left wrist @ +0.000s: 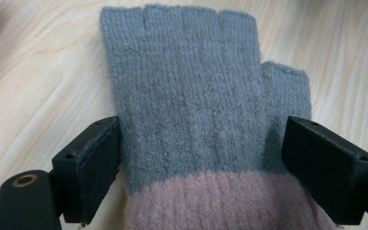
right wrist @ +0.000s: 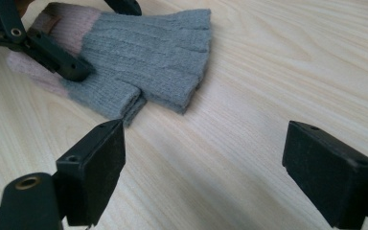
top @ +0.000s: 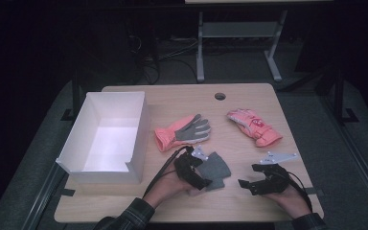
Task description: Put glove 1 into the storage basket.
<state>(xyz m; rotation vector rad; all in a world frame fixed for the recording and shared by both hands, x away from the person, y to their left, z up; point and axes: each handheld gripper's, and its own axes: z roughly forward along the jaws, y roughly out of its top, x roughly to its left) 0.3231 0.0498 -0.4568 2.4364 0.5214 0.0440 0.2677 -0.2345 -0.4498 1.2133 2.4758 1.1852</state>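
The left gripper has its jaws spread wide, one on either side of the grey fingerless glove, the pads not pressing it. That glove lies flat on the table near the front edge, pink cuff toward the person, looking doubled in the right gripper view – layered edges show. The right gripper is also parted, over bare wood just beside the glove's thumb. Open tabletop lies ahead of it and to its right. Farther back lie a pink glove with grey palm and another pink glove; its markings can't be read. The white box at the left edge holds nothing.
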